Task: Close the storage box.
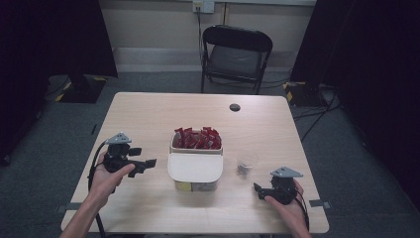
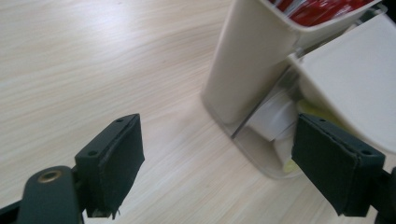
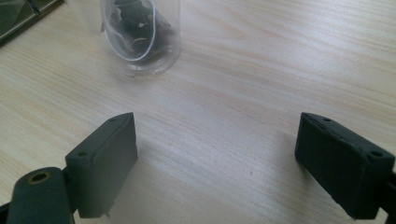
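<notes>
A cream box [image 1: 196, 148] stands mid-table, with red packets [image 1: 197, 138] upright in its far half and a white lid [image 1: 194, 168] over its near half. My left gripper [image 1: 150, 163] hovers just left of the box and points at it. In the left gripper view my left gripper [image 2: 219, 158] is open with nothing between the pads, and the box wall [image 2: 247, 60] and lid [image 2: 355, 79] lie close ahead at the right. A clear cup [image 1: 246, 162] holding dark bits stands right of the box. My right gripper [image 1: 257, 189] rests near the front right, open and empty, short of the cup [image 3: 140, 32].
A black folding chair [image 1: 235, 54] stands beyond the table's far edge. A dark round grommet [image 1: 235, 107] sits in the tabletop near the back. Bare wood [image 1: 138, 119] stretches left of and behind the box. Dark curtains hang at both sides.
</notes>
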A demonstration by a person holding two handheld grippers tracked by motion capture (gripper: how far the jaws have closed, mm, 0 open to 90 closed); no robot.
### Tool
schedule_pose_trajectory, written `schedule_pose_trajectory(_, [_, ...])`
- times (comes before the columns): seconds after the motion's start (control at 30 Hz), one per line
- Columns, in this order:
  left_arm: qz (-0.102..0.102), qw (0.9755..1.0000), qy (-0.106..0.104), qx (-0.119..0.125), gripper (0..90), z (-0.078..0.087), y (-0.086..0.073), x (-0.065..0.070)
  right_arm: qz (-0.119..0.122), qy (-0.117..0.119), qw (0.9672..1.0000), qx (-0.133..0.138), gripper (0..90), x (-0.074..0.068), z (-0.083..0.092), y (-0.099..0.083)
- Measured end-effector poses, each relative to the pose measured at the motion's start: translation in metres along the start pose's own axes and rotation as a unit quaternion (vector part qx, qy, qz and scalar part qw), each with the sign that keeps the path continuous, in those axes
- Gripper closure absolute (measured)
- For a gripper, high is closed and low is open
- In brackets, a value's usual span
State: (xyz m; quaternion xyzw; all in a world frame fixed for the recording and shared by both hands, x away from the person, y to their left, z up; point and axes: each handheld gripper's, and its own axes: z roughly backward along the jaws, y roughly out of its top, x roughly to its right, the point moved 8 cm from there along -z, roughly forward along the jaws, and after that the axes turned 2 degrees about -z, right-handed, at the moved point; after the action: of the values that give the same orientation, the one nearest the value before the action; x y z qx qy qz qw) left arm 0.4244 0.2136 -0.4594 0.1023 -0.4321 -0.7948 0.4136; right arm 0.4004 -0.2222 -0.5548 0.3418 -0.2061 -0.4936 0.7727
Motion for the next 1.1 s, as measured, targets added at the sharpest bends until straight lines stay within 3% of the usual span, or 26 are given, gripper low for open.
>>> schedule_pose_trajectory(0.17, [0.011,0.9998,0.013,-0.010,16.4,0.005,-0.013,-0.009,0.000,0.001,1.0000,0.001,12.5,0.000,0.000,0.000])
schedule_pose_trajectory(0.3, [0.008,0.9996,0.013,-0.022,16.4,0.005,-0.024,-0.012,0.001,0.001,1.0000,0.001,12.5,0.000,0.000,0.000])
schedule_pose_trajectory(0.43, [0.013,0.9987,0.031,-0.039,16.4,0.003,-0.039,-0.018,0.001,0.001,1.0000,0.001,12.5,0.000,0.000,0.000])
schedule_pose_trajectory(0.53, [0.011,0.9971,0.053,-0.053,16.7,0.000,-0.050,-0.023,0.001,0.001,1.0000,0.001,12.5,0.000,0.000,0.000])
schedule_pose_trajectory(0.77, [0.016,0.9945,0.072,-0.075,16.5,-0.014,-0.073,-0.031,0.002,0.001,1.0000,0.002,12.5,0.000,0.000,0.000])
schedule_pose_trajectory(0.9, [0.017,0.9920,0.095,-0.082,16.5,-0.019,-0.083,-0.039,0.004,0.001,1.0000,0.002,12.5,0.000,0.000,0.000])
schedule_pose_trajectory(0.93, [0.013,0.9903,0.106,-0.089,16.7,-0.020,-0.087,-0.043,0.004,0.001,1.0000,0.002,12.5,0.000,0.001,-0.001])
schedule_pose_trajectory(0.97, [0.022,0.9899,0.112,-0.084,17.6,-0.021,-0.088,-0.044,0.003,0.002,1.0000,0.002,12.5,0.000,0.001,-0.001])
schedule_pose_trajectory(1.03, [0.015,0.9896,0.120,-0.077,16.9,-0.023,-0.088,-0.043,0.003,0.001,1.0000,0.002,12.5,0.000,0.001,-0.001])
schedule_pose_trajectory(1.1, [-0.005,0.9888,0.130,-0.074,14.6,-0.026,-0.089,-0.042,0.003,0.001,1.0000,0.001,12.5,0.000,0.001,-0.001])
